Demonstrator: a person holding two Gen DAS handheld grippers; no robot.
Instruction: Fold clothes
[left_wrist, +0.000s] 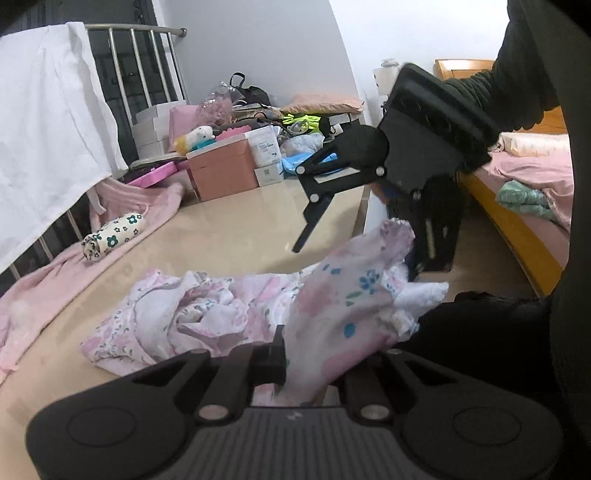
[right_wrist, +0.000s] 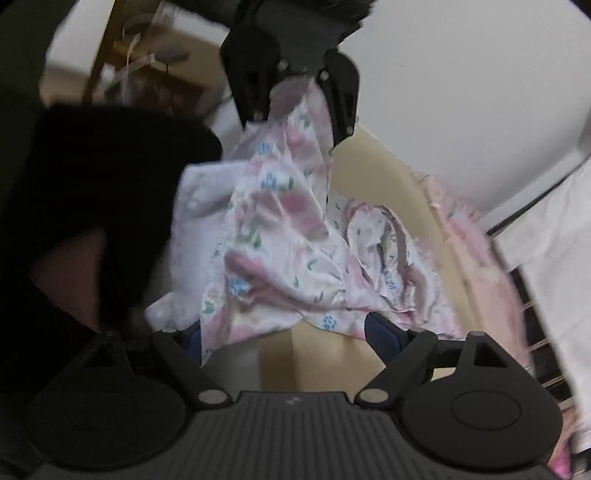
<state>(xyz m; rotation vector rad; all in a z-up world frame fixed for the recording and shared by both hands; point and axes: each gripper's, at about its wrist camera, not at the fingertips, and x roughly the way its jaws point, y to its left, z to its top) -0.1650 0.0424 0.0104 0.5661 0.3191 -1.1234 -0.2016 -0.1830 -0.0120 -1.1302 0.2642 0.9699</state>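
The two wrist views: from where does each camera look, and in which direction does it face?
Left wrist view: sits on the left gripper, looks along the beige table to the wall clutter; its jaws pinch the floral garment; the right gripper and a dark sleeve show.
Right wrist view: sits on the right gripper, jaws open, faces back down at the garment hanging from the left gripper.
Shared: the garment, the table, and each other's gripper.
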